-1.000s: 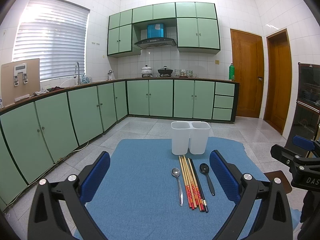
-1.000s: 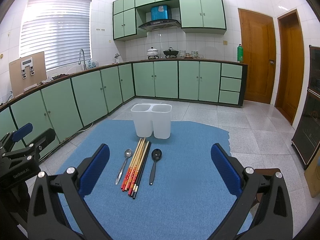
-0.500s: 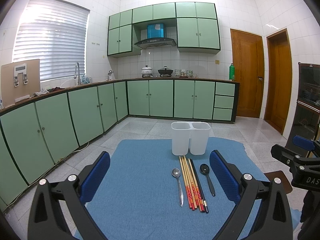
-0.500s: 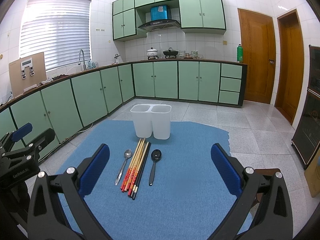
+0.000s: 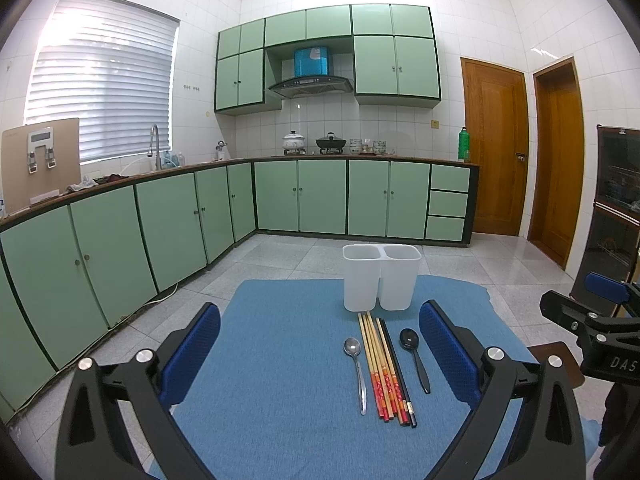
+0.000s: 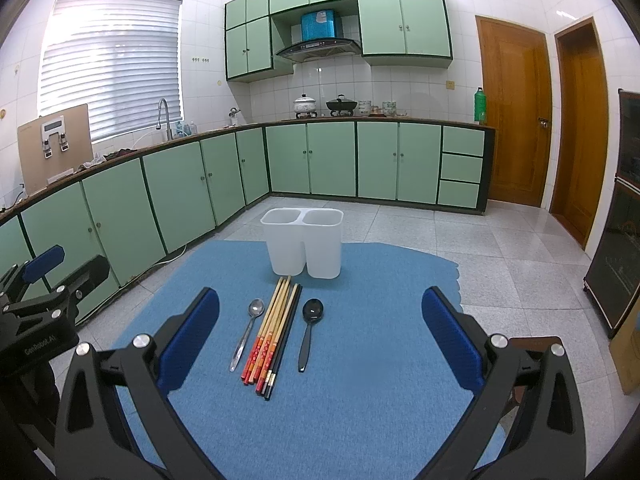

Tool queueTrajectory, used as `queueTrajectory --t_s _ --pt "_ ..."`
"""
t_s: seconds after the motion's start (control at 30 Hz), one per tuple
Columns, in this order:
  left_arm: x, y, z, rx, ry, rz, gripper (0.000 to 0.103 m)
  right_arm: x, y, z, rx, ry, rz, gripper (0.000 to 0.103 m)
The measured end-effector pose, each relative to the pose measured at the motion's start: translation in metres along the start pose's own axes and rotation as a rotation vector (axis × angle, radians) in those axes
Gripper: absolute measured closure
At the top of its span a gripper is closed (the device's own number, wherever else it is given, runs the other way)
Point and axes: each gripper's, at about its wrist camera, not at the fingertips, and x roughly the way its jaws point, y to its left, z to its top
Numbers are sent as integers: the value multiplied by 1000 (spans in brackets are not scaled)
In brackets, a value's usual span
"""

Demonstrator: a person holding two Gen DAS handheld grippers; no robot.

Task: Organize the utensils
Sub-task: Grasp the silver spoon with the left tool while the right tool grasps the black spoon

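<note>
Both tongs stand wide and hold nothing. The left tongs hover over the near part of the blue mat, blue pads apart, with the utensils lying between them, closer to the right-hand pad. The right tongs hover likewise, the utensils closer to their left-hand pad. Each pair shows at the edge of the other's view — the right tongs at the far right of the left wrist view, the left tongs at the far left of the right wrist view.

All places below are told from the caddy, a white two-cup holder standing upright at the far middle of the mat; both cups look empty. Just in front of it lie the chopsticks in a bundle, tips nearly touching its base, red-banded ends toward the camera; a dark pair lies on the right side of the bundle. Left of the bundle, a little nearer the camera than the caddy, lies a metal spoon, bowl toward the caddy. Right of the bundle lies a black spoon, bowl also toward the caddy.

The mat covers the worktop; beyond the caddy are a tiled floor and green cabinets.
</note>
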Motion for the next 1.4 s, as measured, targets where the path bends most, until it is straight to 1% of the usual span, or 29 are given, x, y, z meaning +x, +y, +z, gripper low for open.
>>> queueTrajectory --t_s 0.27,0.4,0.5,0.6,0.7,0.77,0.87,0.97,1.1,1.17,1.2,1.27,1.4 --pt "6 1 0 -2 13 1 6 12 -6 -2 3 10 -4 5" --pt "18 1 0 2 33 2 6 21 -7 -1 8 25 -8 5" --pt "34 3 -1 11 62 10 6 42 -9 -2 17 58 -17 5" --pt "62 8 -5 14 117 26 6 64 -10 -3 19 96 -20 5" --pt "98 17 -11 13 207 48 6 94 -11 -6 6 140 -37 5" --pt "122 22 -15 3 254 53 6 121 -11 -9 3 191 -42 5" --pt "152 26 -21 17 306 65 6 155 -12 -13 18 251 -38 5" --pt "182 27 -29 31 373 66 6 187 -12 -17 28 296 -41 5" --pt "214 28 -42 44 428 67 9 227 -15 -27 42 350 -61 11" --pt "225 29 -48 41 455 73 11 245 -14 -33 58 383 -64 17" --pt "231 30 -51 36 470 73 11 252 -14 -36 62 398 -64 22" --pt "240 31 -57 30 490 72 13 266 -13 -42 77 430 -69 25" --pt "247 30 -65 26 502 67 14 285 -13 -47 102 460 -67 31"
